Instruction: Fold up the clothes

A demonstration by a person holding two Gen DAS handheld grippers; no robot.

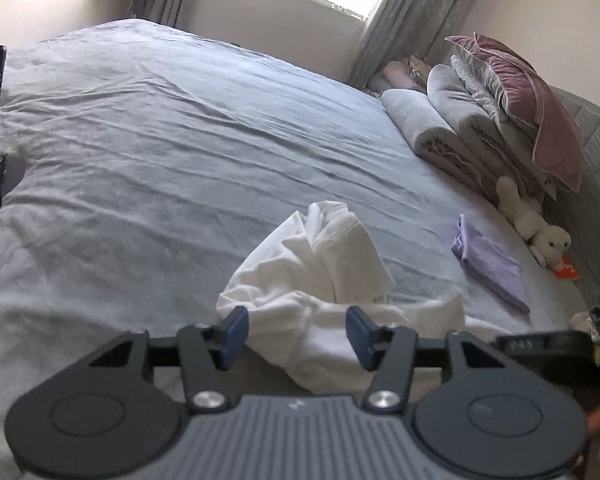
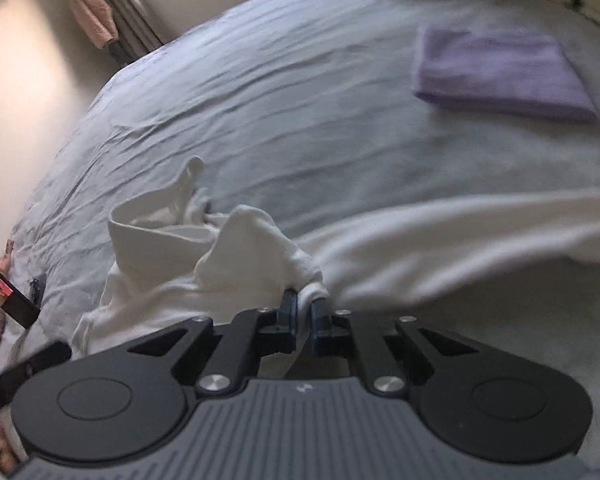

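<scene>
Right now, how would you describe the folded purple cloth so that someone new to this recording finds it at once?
Start at the wide bed under its grey sheet, then look to the headboard side, where rolled quilts and a white soft toy lie. The folded purple cloth lies flat just short of them. It is the only neat, coloured rectangle; the nearby white garment is crumpled.
</scene>
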